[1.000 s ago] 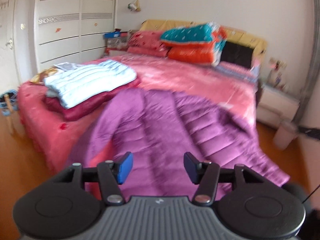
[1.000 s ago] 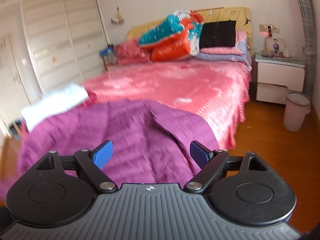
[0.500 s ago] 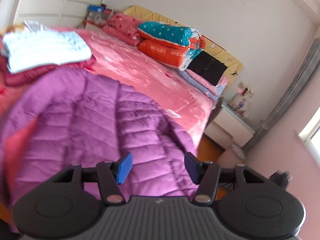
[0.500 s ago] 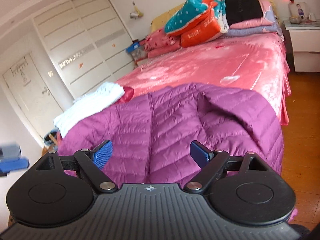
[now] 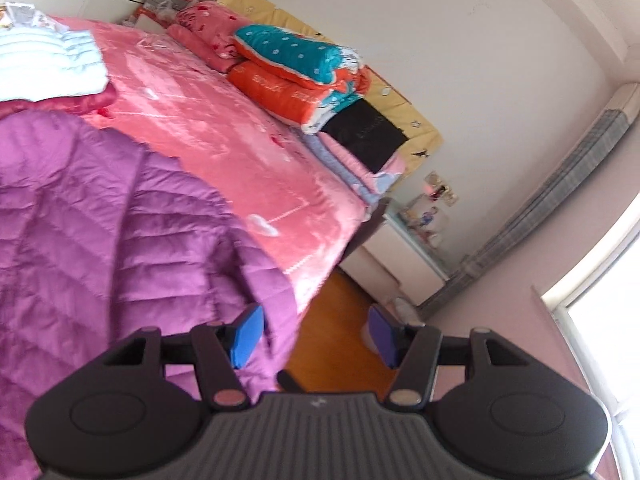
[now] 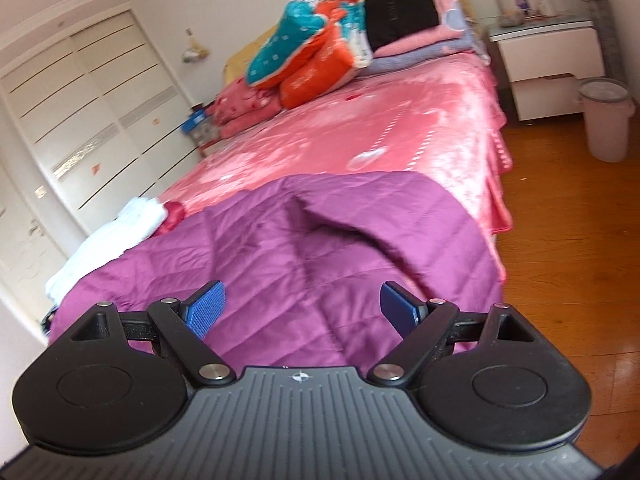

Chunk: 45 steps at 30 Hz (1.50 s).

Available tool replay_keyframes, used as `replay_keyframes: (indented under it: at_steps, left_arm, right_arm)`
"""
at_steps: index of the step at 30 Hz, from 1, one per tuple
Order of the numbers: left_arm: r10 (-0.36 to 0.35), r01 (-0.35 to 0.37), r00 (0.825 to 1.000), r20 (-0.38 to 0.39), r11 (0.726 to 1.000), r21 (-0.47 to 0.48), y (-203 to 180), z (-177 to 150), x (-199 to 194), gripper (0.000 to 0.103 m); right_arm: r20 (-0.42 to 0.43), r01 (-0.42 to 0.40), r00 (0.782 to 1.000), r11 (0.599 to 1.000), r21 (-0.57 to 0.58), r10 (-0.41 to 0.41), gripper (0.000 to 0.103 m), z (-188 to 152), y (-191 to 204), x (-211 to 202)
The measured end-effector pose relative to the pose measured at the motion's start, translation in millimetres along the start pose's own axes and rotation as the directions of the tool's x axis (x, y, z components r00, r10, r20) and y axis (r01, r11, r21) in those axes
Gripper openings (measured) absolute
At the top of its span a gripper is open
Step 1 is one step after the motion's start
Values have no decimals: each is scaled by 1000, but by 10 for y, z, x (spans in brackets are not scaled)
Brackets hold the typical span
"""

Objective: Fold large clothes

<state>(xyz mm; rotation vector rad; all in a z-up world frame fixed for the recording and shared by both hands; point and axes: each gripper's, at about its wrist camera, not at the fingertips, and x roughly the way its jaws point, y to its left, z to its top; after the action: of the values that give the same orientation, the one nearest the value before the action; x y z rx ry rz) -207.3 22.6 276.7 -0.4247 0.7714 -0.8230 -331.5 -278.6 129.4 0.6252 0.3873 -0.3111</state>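
A large purple quilted jacket (image 5: 100, 240) (image 6: 320, 248) lies spread over the foot of a pink bed (image 5: 224, 140) (image 6: 360, 136), one side hanging off the bed's edge. My left gripper (image 5: 316, 334) is open and empty, held over the jacket's hanging right edge and the wooden floor. My right gripper (image 6: 302, 310) is open too, above the near part of the jacket, nothing between its blue pads (image 6: 206, 306).
A folded white garment on a dark red one (image 5: 48, 68) (image 6: 104, 240) sits at the bed's left side. Stacked quilts and pillows (image 5: 304, 72) (image 6: 320, 52) fill the head end. A nightstand (image 6: 548, 64) and a bin (image 6: 606, 120) stand on the floor to the right; wardrobe (image 6: 92, 128) on the left.
The left view has swung right and rolled, from facing the jacket's middle to its right edge and the floor. The right gripper has sunk closer to the jacket. Both stayed open.
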Motion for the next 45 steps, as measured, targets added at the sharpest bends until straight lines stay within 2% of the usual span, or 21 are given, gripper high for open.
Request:
replay_keyframes:
  at_steps: [4, 8, 10, 12, 14, 16, 19, 23, 26, 31, 35, 37, 42, 45]
  left_arm:
    - [-14, 13, 1000, 28, 999, 32, -214, 76, 78, 60]
    - [14, -19, 997, 74, 997, 69, -319, 223, 87, 61]
    - [45, -57, 993, 107, 992, 115, -343, 304, 44, 65]
    - [105, -131, 984, 143, 974, 184, -320, 321, -23, 69]
    - [201, -242, 962, 182, 939, 245, -187, 276, -94, 71]
    - [280, -324, 942, 186, 904, 280, 69, 207, -130, 71]
    - [358, -399, 915, 185, 872, 284, 590, 110, -166, 71]
    - [444, -493, 869, 218, 812, 312, 1224, -15, -111, 71]
    - [478, -527, 849, 225, 796, 297, 1653, -109, 4, 71]
    - [534, -611, 792, 298, 708, 354, 2103, -437, 304, 71]
    - [599, -666, 746, 291, 663, 343, 2408, -561, 508, 72]
    - [621, -686, 727, 292, 648, 330, 2534, -576, 558, 74]
    - [643, -710, 704, 301, 625, 324, 2683, -612, 660, 82]
    - [652, -718, 695, 303, 612, 330, 2731, -639, 720, 86]
  right_arm:
    - [4, -17, 1000, 999, 35, 17, 103, -27, -146, 2]
    - [35, -6, 999, 1000, 20, 6, 103, -14, -209, -28]
    - [54, 3, 999, 1000, 13, -3, 103, -4, -236, -78]
    - [64, -3, 998, 1000, 9, 3, 103, 2, -241, -82]
    - [66, -35, 997, 999, 3, 35, 103, -4, -216, -36]
    - [69, -54, 996, 998, -30, 56, 103, -7, -150, 10]
    - [78, -52, 995, 992, -111, 61, 103, -10, -9, 124]
    - [72, -28, 997, 981, -194, 42, 103, -38, 198, 373]
    - [65, 14, 998, 960, -278, 5, 103, -95, 360, 596]
    - [69, 79, 996, 933, -351, -59, 103, -161, 523, 972]
    - [72, 108, 994, 916, -386, -87, 103, -169, 597, 1281]
    - [56, 107, 994, 899, -424, -92, 103, -176, 624, 1459]
    - [-40, 84, 993, 884, -459, -115, 103, -313, 692, 1921]
    - [-65, 98, 987, 873, -478, -146, 103, -400, 725, 2134]
